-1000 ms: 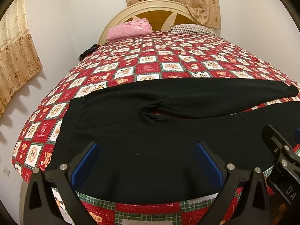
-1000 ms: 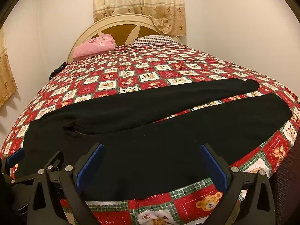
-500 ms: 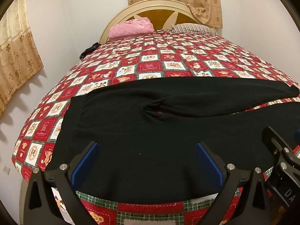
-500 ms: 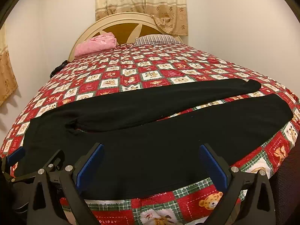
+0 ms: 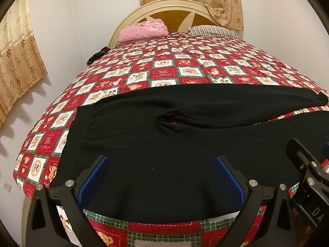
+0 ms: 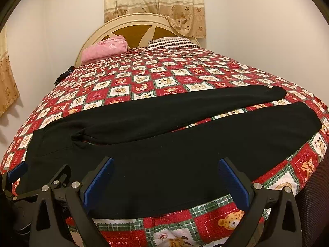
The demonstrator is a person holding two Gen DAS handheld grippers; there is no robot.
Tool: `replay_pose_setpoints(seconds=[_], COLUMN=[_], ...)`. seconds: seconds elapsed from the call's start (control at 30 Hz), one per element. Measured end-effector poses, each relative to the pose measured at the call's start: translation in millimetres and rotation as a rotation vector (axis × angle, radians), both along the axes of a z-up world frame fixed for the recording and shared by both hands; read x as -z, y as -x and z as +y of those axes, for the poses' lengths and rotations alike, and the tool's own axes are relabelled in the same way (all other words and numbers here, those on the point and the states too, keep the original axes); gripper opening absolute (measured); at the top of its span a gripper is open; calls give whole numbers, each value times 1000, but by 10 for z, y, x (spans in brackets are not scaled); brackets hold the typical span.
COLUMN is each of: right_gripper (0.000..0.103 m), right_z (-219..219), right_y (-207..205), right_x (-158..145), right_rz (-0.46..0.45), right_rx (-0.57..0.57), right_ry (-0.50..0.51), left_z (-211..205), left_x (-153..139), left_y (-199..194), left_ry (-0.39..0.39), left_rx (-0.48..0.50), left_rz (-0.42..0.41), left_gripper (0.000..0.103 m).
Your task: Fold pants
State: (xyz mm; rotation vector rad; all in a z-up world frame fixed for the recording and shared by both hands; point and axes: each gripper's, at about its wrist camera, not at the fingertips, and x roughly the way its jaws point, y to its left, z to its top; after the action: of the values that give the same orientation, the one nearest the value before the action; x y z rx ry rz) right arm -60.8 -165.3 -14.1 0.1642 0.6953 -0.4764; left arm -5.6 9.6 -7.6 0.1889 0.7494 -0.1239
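2 claws wide open, holding nothing, over the near edge of the pants.

The black pants (image 5: 156,154) lie flat across the bed (image 5: 185,65), waist left, legs right; my left claw (image 5: 160,177) is nearer the waist, my right claw (image 6: 164,177) nearer the legs.

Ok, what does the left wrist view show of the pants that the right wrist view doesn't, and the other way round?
Only the left wrist view shows the waistband end in full, running down the left side, and more of the side wall curtain. Only the right wrist view shows the near leg's cuff and the whole near leg. Both show the black pants spread flat on the bedspread, the far leg's cuff, the crotch wrinkle, the pink bundle and striped pillow at the headboard. The left gripper and right gripper are both open, holding nothing.
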Motion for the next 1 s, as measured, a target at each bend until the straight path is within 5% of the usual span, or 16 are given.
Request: replay_pose_setpoints(seconds=[1.0], right_gripper=[102], right_z=[-89], right_y=[-109], right_x=[82], right_rz=[30], right_rx=[20], right_ry=[10], left_z=[-8], left_x=[88], left_y=[-94], left_ry=[2], left_rx=[-7], left_rz=[32], left_gripper=[103])
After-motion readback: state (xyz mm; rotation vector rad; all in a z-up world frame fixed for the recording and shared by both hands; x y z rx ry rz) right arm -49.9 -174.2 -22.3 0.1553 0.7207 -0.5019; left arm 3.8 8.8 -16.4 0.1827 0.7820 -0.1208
